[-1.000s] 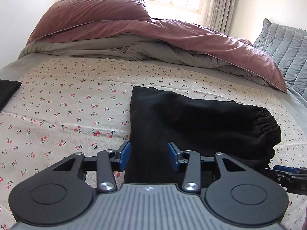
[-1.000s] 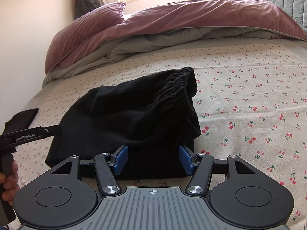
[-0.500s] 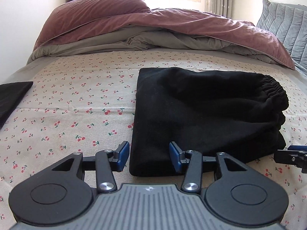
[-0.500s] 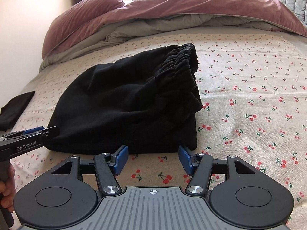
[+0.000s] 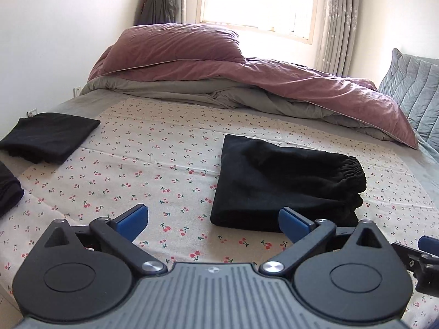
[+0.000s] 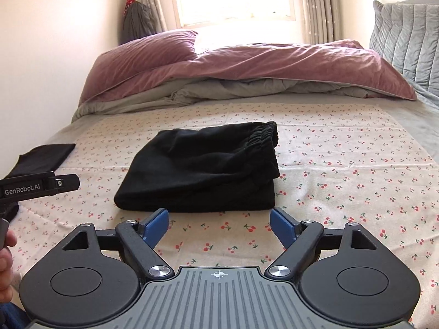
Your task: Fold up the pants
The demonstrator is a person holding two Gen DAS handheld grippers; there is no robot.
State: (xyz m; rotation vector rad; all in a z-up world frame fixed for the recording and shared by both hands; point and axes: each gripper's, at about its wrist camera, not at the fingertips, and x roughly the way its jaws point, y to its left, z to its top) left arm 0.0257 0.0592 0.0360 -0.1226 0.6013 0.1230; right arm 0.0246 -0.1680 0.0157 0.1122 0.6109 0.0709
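Note:
The black pants (image 5: 285, 186) lie folded into a thick bundle on the cherry-print sheet (image 5: 153, 164), elastic waistband at the right end. In the right wrist view the same pants (image 6: 203, 170) sit just beyond my fingers. My left gripper (image 5: 214, 223) hangs above the sheet, short of the bundle's near left corner; its jaws are opening wide with nothing between them. My right gripper (image 6: 219, 223) hovers in front of the bundle's near edge, jaws also opening and empty. The left gripper's body (image 6: 41, 186) shows at the left edge of the right wrist view, with a hand (image 6: 5, 257) below it.
Another folded black garment (image 5: 49, 134) lies at the far left of the bed, with one more dark piece (image 5: 8, 189) at the left edge. A mauve duvet and pillow (image 5: 219, 65) are heaped at the back under a window. A grey quilted cushion (image 5: 411, 87) stands at the right.
Both grippers have pulled back and up from the pants, so the bundle now lies farther ahead. Both sets of jaws have spread much wider. The pants stay put on the sheet.

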